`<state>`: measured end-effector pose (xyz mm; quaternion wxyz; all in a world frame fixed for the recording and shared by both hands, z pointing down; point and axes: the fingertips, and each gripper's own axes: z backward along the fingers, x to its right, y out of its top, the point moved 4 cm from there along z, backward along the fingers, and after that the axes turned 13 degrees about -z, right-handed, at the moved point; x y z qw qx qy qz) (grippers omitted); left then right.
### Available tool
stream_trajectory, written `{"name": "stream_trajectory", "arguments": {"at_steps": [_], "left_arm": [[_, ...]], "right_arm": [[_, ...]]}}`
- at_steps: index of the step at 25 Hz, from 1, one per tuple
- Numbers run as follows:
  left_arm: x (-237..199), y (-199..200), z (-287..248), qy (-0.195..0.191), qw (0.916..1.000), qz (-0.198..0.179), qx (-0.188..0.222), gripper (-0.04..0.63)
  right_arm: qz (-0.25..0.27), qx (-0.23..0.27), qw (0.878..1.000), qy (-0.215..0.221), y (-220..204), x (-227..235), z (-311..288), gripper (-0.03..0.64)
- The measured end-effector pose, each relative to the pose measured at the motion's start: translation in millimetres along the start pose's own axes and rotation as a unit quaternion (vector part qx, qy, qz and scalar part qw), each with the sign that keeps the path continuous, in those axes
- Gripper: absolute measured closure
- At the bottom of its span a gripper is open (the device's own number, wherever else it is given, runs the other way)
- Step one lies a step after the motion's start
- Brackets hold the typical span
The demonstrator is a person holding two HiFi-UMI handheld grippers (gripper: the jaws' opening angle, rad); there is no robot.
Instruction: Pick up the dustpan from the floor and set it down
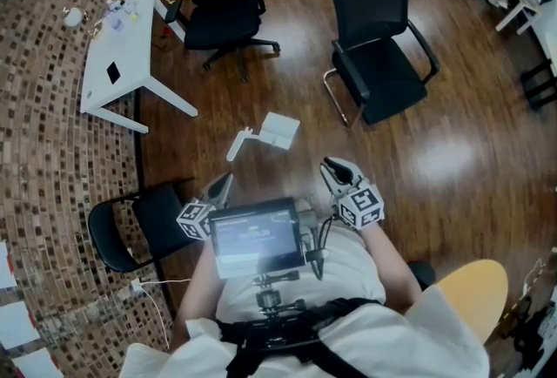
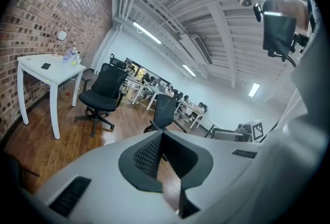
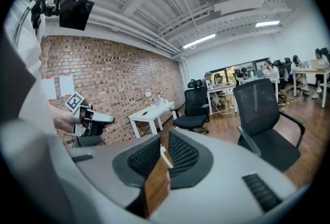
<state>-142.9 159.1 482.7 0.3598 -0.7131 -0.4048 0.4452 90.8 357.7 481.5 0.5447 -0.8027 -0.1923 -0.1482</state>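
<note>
You hold two grippers, both drawn in close to your chest, on the near side of the white table point(image 1: 132, 38) and to its right. Your left gripper point(image 1: 224, 186) has its jaws pressed together with nothing in them. Your right gripper point(image 1: 332, 169) is closed down to a thin slit and grips nothing; only floor shows through the slit.

There is one dustpan point(image 1: 280, 131). It lies on the wooden floor point(image 1: 452, 158), to the right of the table's near end and apart from both grippers, which sit nearer you than it does. Its handle point(image 1: 238, 145) points back toward the table side. The pan is too small in your head view to tell whether anything lies in it.

There is one table, and it carries one dark flat thing point(image 1: 113, 71) near its middle and a cluster of small items point(image 1: 120, 12) at its far end.

You can count three black chairs:
- A swivel chair point(image 1: 222, 19) stands just right of the table's far end.
- A sled-base chair point(image 1: 383, 76) stands well to the table's right, beyond the dustpan.
- A third chair point(image 1: 161, 224) stands on the table's near side, beside your left gripper.

One screen point(image 1: 257, 239) is mounted at your chest, between the two grippers.
</note>
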Motion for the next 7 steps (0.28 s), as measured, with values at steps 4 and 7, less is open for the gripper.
{"name": "stream_trajectory", "arguments": {"at_steps": [4, 7], "left_arm": [[3.1, -6.9, 2.0, 0.003, 1.0, 0.001, -0.008, 0.595], [0.7, -20.0, 5.5, 0.009, 0.9998, 0.005, -0.02, 0.595]], "right_arm": [[-0.001, 0.007, 1.0, 0.002, 1.1, -1.2, -0.1, 0.551], [-0.002, 0.013, 1.0, 0.006, 1.6, -3.3, -0.9, 0.551]]}}
